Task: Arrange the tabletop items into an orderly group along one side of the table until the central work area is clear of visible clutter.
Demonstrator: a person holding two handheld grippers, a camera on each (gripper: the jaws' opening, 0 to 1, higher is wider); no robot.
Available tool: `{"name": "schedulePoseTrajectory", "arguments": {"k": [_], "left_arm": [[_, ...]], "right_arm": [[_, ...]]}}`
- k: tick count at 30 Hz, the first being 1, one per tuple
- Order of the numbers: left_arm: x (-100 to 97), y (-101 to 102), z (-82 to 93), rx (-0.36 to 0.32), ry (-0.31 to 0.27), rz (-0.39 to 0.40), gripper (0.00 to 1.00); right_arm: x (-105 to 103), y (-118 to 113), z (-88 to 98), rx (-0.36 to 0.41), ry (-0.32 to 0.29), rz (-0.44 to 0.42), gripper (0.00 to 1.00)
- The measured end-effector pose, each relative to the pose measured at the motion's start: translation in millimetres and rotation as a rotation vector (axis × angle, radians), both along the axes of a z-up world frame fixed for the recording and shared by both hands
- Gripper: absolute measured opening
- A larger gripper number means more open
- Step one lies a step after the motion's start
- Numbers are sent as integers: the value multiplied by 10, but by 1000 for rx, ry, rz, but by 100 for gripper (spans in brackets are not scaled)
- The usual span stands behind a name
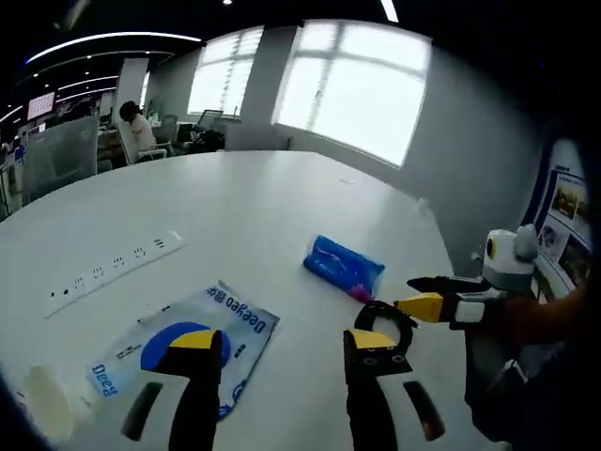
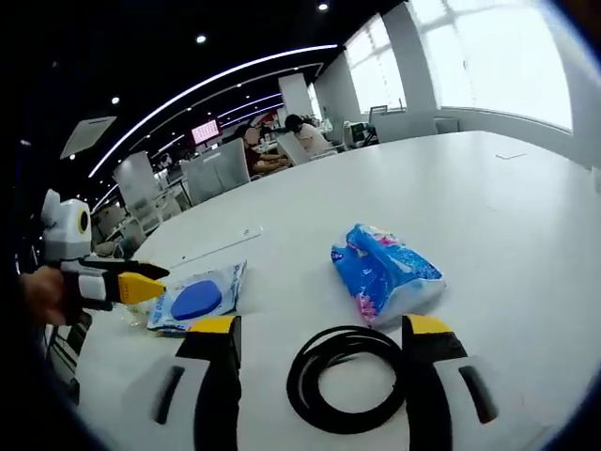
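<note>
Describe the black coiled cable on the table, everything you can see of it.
The black coiled cable is a thin, smooth cord, rubbery by its look, wound into a loose round loop of several turns. It lies flat on the white table, between the open jaws of the right gripper, which do not visibly touch it. The blue plastic packet lies just beyond it, close to its far edge. In the left gripper view the coil sits just ahead of that gripper's right jaw.

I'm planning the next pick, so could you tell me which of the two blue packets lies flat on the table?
The flat white-and-blue Deeyeo packet by the left claw; the other blue packet is puffy and crumpled.
</note>
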State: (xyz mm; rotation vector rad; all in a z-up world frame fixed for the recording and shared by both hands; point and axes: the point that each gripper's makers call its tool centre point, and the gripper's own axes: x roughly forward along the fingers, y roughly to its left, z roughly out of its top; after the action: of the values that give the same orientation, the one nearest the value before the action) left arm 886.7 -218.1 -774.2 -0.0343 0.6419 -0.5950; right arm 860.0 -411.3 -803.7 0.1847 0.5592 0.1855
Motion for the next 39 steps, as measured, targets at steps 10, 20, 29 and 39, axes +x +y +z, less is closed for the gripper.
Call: {"name": "schedulePoseTrajectory", "arguments": {"k": [10,20,29,39], "left_arm": [[227,-243,-5,27,8,-76,52],[466,-453,-42,61,0,-168,45],[626,-669,-117,66,-4,-258,39],[841,-820,-224,98,-6,-346,36]], "right_arm": [[81,-184,-69,-19,23,-42,54],[212,-334,-227,-4,60,-145,42],[266,-410,-269,-14,69,-226,33],[316,-394,-310,-26,86,-244,29]]}}
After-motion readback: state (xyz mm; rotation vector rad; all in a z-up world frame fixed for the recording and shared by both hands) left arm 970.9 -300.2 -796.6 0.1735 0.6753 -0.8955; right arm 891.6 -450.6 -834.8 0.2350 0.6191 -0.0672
